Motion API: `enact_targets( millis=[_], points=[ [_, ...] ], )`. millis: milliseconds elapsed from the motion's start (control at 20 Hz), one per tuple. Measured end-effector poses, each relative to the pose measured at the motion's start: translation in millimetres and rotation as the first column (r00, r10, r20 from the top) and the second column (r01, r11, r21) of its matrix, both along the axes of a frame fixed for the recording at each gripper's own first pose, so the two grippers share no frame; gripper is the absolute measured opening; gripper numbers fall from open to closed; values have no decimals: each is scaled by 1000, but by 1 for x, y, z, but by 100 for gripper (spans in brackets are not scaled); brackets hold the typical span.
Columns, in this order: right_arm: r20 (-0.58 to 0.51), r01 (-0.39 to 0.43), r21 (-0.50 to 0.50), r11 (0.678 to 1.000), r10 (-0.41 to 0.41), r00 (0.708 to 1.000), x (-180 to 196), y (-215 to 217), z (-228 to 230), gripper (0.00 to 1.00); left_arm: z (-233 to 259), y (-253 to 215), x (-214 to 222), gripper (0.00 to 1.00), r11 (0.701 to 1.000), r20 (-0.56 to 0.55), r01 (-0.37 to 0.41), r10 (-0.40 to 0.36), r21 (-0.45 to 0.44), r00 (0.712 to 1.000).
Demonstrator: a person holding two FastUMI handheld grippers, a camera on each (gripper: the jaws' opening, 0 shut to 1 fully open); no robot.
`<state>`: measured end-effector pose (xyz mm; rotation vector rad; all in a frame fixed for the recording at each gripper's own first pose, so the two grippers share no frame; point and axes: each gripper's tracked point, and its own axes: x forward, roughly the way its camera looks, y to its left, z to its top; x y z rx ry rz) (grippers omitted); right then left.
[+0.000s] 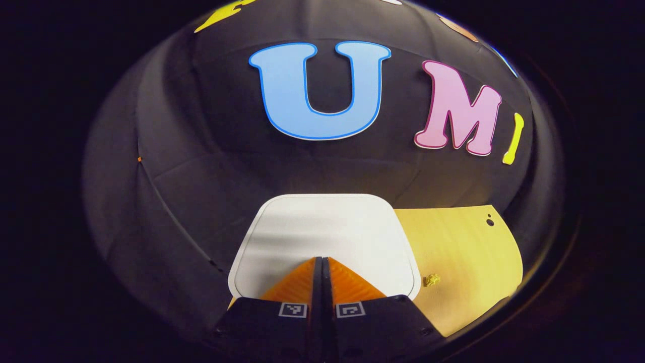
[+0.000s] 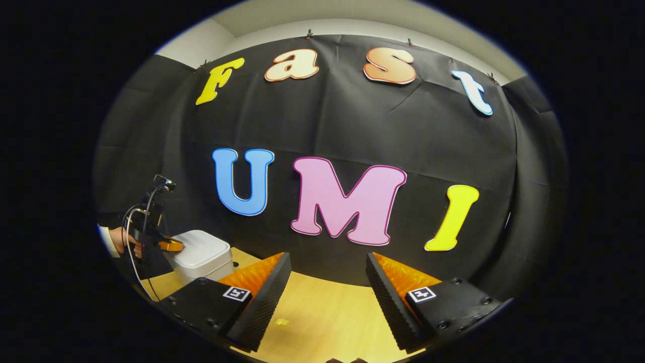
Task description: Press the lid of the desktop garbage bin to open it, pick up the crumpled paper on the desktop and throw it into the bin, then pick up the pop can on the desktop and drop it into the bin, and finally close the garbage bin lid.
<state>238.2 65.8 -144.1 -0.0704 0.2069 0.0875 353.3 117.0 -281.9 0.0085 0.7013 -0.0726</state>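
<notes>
The bin (image 2: 201, 257) stands at the far left of the desk (image 2: 327, 312), close to the black cloth wall (image 2: 428, 151), and its white lid (image 1: 327, 237) lies flat and shut. In the left gripper view the left hand-held gripper (image 1: 321, 262) has its fingers pressed together with no gap and nothing between them, and their tips rest over the near edge of the lid. The right gripper view shows that same gripper at the bin's near left edge, held by a hand (image 2: 123, 241) in a white cuff with cables trailing from it. The right hand-held gripper (image 2: 327, 275) hangs well to the right of the bin, above bare desk, its fingers spread wide apart and holding nothing. A small yellow scrap (image 1: 432, 280) lies on the desk just right of the bin.
</notes>
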Motion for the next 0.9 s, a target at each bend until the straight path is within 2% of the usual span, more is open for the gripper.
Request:
enact_targets(
  millis=[100,300,450,550,800,900],
  points=[
    [-32,-20,4,1000,20,999,-3,8,-13,96,1,-1,2,7,999,14,20,-21,48,1000],
    [-82,-30,8,1000,30,996,1,14,-38,97,16,0,8,7,1000,49,-3,2,20,999],
    [-129,-42,11,999,43,991,2,16,-59,97,24,1,8,6,1000,81,10,-12,22,997],
    [-147,-51,2,999,51,988,3,14,-69,97,38,2,14,7,1000,136,4,-7,26,991],
    [-199,-69,23,997,72,977,11,14,-92,97,84,7,20,7,998,259,-10,-5,59,966],
    [-212,-77,22,997,80,974,15,15,-98,97,106,5,20,15,999,325,-9,-7,48,946]
  ],
)
